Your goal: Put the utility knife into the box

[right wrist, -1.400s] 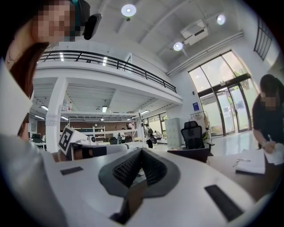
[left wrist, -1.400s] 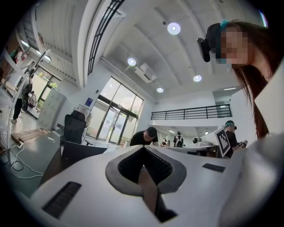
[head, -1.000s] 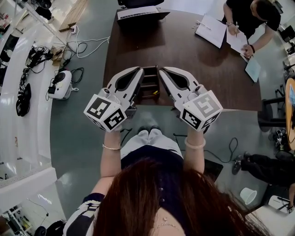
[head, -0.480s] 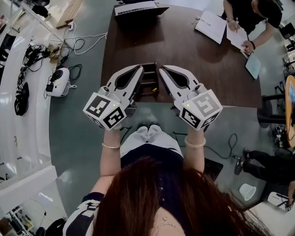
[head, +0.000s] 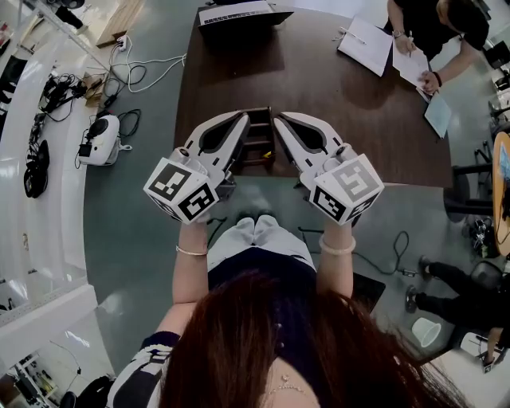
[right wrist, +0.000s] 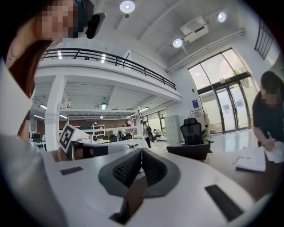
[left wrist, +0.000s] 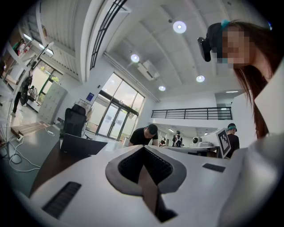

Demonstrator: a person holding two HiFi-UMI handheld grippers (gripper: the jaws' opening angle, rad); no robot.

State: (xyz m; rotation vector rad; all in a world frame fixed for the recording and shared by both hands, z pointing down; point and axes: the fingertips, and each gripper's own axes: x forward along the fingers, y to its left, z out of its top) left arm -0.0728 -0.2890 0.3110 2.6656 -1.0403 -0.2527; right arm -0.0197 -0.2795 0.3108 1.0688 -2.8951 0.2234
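Observation:
A dark open box (head: 259, 137) with several compartments stands at the near edge of the brown table (head: 319, 88). A small yellow bit (head: 268, 155) shows low in the box; I cannot tell if it is the utility knife. My left gripper (head: 243, 119) is held over the box's left side and my right gripper (head: 278, 121) over its right side, tips close together. Both are shut with nothing between the jaws, as the left gripper view (left wrist: 143, 149) and the right gripper view (right wrist: 141, 151) show. Both gripper views look out level across the room, not at the box.
A laptop (head: 243, 13) sits at the table's far edge. A person (head: 434, 28) writes on papers (head: 365, 49) at the far right corner. Cables (head: 147, 72) and a white device (head: 100, 142) lie on the floor to the left. A chair (head: 470, 195) stands at the right.
Both grippers keep almost the same pose over the box. The head view has shifted slightly, so the table sits a little higher in it.

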